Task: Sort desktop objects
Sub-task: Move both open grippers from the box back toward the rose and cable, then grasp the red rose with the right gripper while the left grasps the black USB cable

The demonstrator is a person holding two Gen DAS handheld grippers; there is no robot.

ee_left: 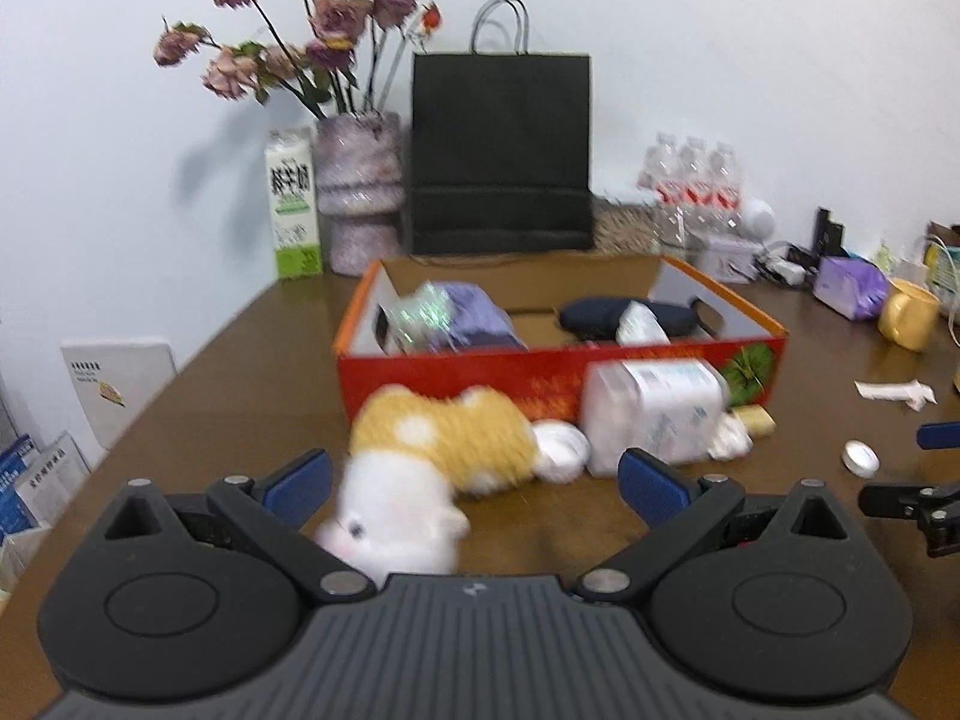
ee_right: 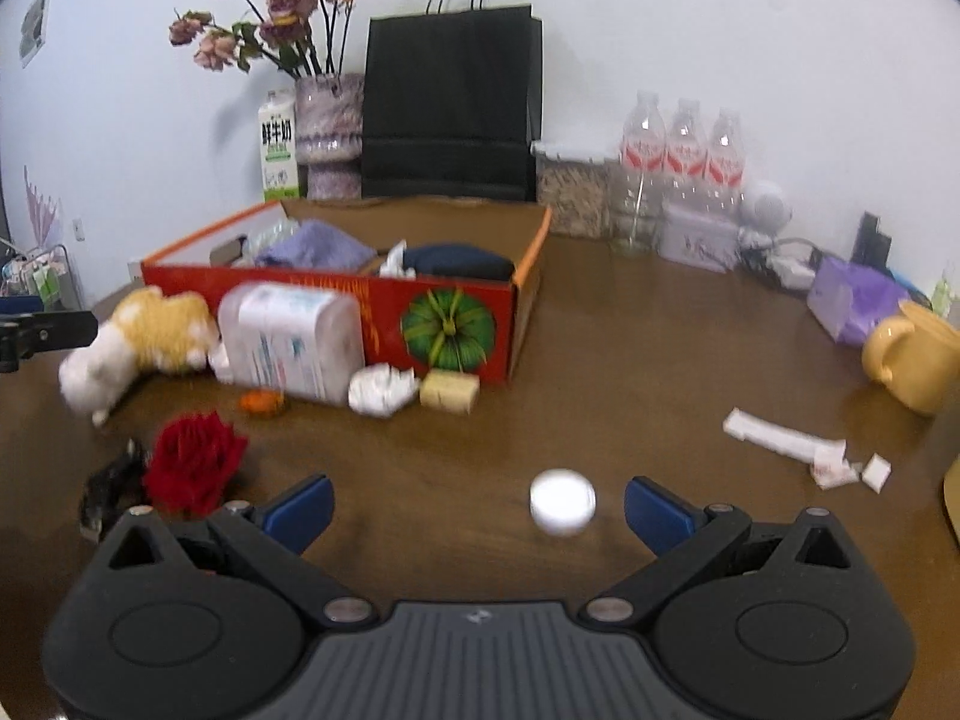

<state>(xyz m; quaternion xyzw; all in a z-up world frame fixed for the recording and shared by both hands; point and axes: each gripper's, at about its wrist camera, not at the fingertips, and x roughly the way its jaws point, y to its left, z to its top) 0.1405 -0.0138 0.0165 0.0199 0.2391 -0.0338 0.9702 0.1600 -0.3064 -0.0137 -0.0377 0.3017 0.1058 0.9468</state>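
Observation:
A yellow and white plush toy (ee_left: 420, 468) lies on the brown table in front of the red cardboard box (ee_left: 456, 378). My left gripper (ee_left: 474, 489) is open, its blue fingers either side of the toy's white head. A white tissue pack (ee_left: 654, 414) leans against the box. In the right wrist view my right gripper (ee_right: 477, 510) is open around a small white round cap (ee_right: 562, 501) on the table. The plush toy (ee_right: 132, 342), tissue pack (ee_right: 291, 342) and red box (ee_right: 444, 324) lie further back left. The box holds a purple cloth (ee_right: 312, 249) and a dark bundle (ee_right: 462, 261).
A red rose (ee_right: 192, 459), a small orange item (ee_right: 261, 402), crumpled paper (ee_right: 381, 390) and a tan block (ee_right: 449, 391) lie before the box. A yellow mug (ee_right: 915, 354), torn wrapper (ee_right: 786, 438), water bottles (ee_right: 684, 162), black paper bag (ee_right: 450, 102) and flower vase (ee_right: 327, 132) stand behind.

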